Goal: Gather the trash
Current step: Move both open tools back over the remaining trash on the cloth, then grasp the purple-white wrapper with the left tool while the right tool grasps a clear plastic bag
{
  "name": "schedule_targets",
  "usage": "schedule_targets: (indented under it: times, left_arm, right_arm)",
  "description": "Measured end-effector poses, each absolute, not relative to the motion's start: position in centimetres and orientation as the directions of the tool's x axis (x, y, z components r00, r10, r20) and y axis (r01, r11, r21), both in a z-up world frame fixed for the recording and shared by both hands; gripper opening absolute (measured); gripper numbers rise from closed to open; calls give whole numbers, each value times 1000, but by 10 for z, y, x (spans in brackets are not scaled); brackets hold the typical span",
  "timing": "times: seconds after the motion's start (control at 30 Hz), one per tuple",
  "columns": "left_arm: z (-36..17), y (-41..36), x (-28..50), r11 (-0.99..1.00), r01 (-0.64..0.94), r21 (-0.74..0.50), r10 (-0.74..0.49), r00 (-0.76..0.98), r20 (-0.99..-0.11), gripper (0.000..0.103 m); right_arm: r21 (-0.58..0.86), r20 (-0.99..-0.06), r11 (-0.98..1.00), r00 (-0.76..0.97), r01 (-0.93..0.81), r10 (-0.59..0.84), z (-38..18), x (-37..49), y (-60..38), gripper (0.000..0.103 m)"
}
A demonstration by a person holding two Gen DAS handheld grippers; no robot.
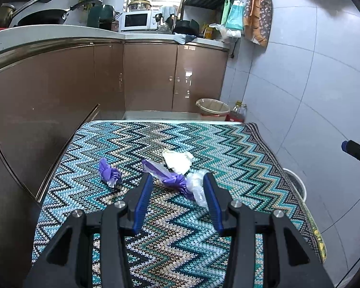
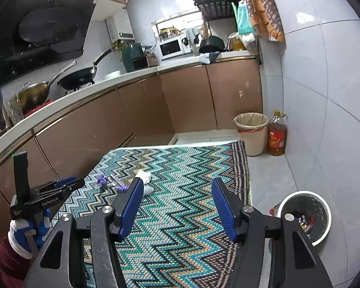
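On the zigzag-patterned table [image 1: 180, 228] lie a small purple wrapper [image 1: 109, 172], a long purple and clear plastic wrapper [image 1: 172, 180] and a crumpled white tissue [image 1: 177, 160]. My left gripper [image 1: 178, 180] is open, low over the table, its fingertips on either side of the long wrapper. My right gripper [image 2: 177, 186] is open and empty above the table [image 2: 180, 216], nearer the right edge. The trash pieces show small in the right wrist view [image 2: 122, 182]. A white bin [image 2: 304, 216] with trash inside stands on the floor to the right of the table.
A beige lined bin [image 2: 252, 132] and an oil bottle [image 2: 277, 136] stand by the far wall. Brown cabinets [image 1: 84, 79] run along the left and back. The left gripper body [image 2: 40, 196] shows at the left of the right wrist view. Tiled wall is on the right.
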State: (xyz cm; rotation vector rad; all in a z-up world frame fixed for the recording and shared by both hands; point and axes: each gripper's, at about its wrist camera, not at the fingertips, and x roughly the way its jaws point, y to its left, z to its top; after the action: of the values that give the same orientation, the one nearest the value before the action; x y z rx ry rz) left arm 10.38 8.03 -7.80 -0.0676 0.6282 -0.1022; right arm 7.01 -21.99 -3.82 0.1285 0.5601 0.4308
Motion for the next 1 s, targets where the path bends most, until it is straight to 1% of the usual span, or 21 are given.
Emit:
schedule_targets:
  times: [0.3,0.63,0.67,0.8,0.9,1.0]
  left_arm:
    - [-101,84,118,994,70,-87,-109,778,-619,42]
    - [-122,99,137,992,53,-116,-116,744,-658,42]
    - [-125,101,139,991,49,-121,-118,738,-664,43]
    - [-132,106,147,989,48,-140,-130,727,-674,51]
    - [-137,110,155,983,49,-178,-159,714,-682,54]
    - [-146,117,167,962,35,-269,-220,682,-697,55]
  right_arm:
    - [219,-535,884,707,-413,463,-51,92,-183,56]
    - [217,-594,850,626,-480,505,-71,117,-141,56]
    - [219,-599,847,618,-485,509,-73,119,-138,56]
    - [226,-622,830,580,-510,526,-85,129,-125,56]
    - [233,-639,819,552,-524,536,-95,136,-117,56]
    - [240,-658,804,518,-544,546,-106,142,-110,56]
